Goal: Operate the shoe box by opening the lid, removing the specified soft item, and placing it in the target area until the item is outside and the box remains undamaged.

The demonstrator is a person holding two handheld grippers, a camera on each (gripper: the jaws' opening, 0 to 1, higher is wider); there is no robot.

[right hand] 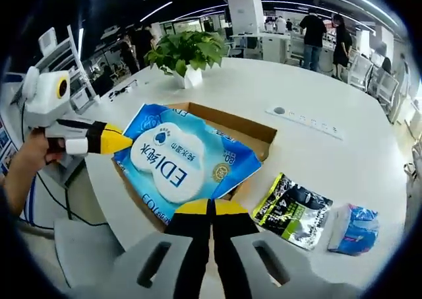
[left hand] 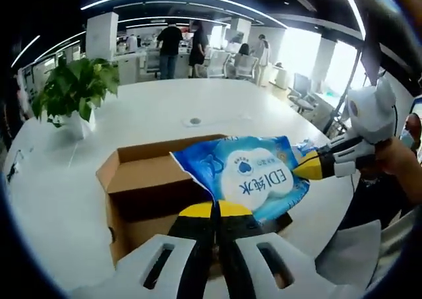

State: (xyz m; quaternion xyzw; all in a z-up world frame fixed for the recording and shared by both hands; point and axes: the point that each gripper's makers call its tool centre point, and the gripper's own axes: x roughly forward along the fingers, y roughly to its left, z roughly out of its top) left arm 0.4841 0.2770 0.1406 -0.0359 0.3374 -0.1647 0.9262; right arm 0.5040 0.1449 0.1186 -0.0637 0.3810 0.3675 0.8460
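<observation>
Left hand-held gripper and right hand-held gripper both clamp my wipes pack | lifted above open box | placing remains.

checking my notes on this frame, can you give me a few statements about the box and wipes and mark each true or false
1. Both claws grip the blue wipes pack. True.
2. The cardboard box is closed. False: it is open, the pack held over it.
3. A potted plant stands on the white table. True.
4. The black and green packet lies inside the box. False: it lies on the table beside it.
</observation>
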